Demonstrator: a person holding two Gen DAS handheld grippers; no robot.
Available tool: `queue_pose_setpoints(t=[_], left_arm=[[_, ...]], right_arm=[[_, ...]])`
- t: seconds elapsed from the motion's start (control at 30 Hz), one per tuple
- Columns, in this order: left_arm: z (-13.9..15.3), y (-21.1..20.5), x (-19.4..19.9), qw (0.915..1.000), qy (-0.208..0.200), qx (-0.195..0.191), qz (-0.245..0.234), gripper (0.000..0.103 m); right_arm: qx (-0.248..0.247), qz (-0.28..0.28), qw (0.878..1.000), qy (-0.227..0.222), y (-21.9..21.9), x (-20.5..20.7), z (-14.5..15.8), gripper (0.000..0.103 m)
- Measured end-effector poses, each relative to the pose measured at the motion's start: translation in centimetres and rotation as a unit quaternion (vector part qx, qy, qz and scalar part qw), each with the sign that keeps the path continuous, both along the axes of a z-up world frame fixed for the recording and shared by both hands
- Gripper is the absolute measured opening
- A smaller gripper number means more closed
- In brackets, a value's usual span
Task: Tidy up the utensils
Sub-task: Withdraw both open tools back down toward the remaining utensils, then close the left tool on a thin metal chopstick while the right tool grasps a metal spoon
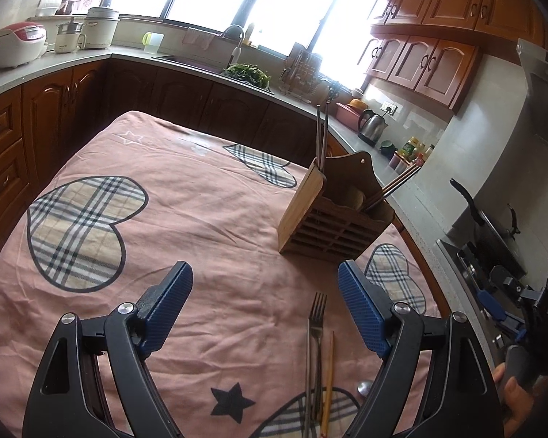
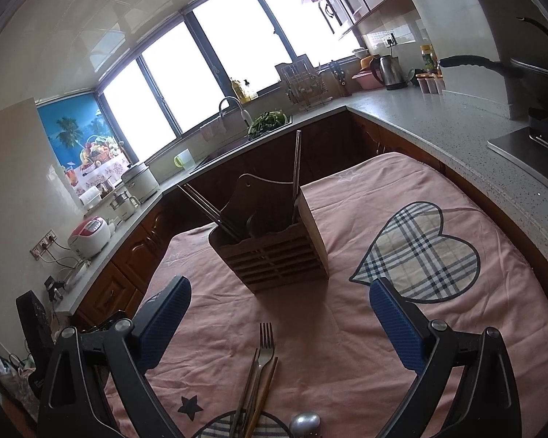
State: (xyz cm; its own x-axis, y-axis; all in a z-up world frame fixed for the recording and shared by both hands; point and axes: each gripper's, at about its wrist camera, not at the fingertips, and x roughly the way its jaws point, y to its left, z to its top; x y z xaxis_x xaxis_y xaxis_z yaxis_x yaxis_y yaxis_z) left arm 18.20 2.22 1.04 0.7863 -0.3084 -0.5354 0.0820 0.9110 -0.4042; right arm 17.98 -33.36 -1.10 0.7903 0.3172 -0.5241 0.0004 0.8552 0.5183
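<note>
— While both grippers hang over the worktop, what are their fingers doing?

— The left gripper (image 1: 265, 303) has its blue-padded fingers (image 1: 361, 310) spread wide with nothing between them. The right gripper (image 2: 279, 319) is the same: fingers (image 2: 396, 323) released and empty.

— Where is the wooden holder?

— The wooden holder (image 1: 332, 215) stands upright on the pink cloth (image 1: 201, 200) that covers the worktop. Its slatted front faces both cameras. From the left wrist view it sits ahead of the fingers and off to the right; from the right wrist view (image 2: 274, 252) it is straight ahead.

— Is anything in the holder?

— Yes. One pair of metal chopsticks (image 1: 322, 135) stands nearly upright in an end compartment, and another pair (image 1: 394, 184) leans outward from the opposite end.

— And the loose utensils?

— They lie on the cloth in front of the holder, near the camera. A fork (image 2: 266, 345) points its tines toward the holder, and wooden chopsticks (image 2: 263, 394) lie right alongside its handle. A spoon (image 2: 305, 423) shows only its rounded bowl at the bottom edge, just beside them. In the left wrist view the fork (image 1: 316, 325) lies close to the right-hand finger.

— What surrounds the holder further off?

— Beyond the holder a grey counter (image 2: 438, 124) runs under the windows, carrying a kettle (image 2: 391, 67).
</note>
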Motion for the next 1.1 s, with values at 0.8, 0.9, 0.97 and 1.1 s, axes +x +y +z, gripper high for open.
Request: queue_pose_setpoints(t=[0.8, 0.9, 0.97, 1.1], left_arm=[[-4.6, 0.4, -5.0, 0.9981, 0.054, 0.023, -0.02, 0.084], [-4.9, 0.2, -5.0, 0.9975, 0.059, 0.028, -0.025, 0.084], [-5.2, 0.1, -5.0, 0.997, 0.064, 0.033, -0.028, 0.084], [-5.7, 0.2, -4.9, 0.9964, 0.072, 0.035, -0.028, 0.084]], right_arm=[[-0.032, 0.046, 0.997, 0.045, 3.4, -8.0, -4.0, 0.099], [-0.036, 0.053, 0.997, 0.051, 4.0, -8.3, -4.6, 0.099], [-0.039, 0.058, 0.996, 0.055, 4.4, -8.4, -4.8, 0.096], [-0.041, 0.073, 0.994, 0.069, 5.3, -8.3, -5.9, 0.081]])
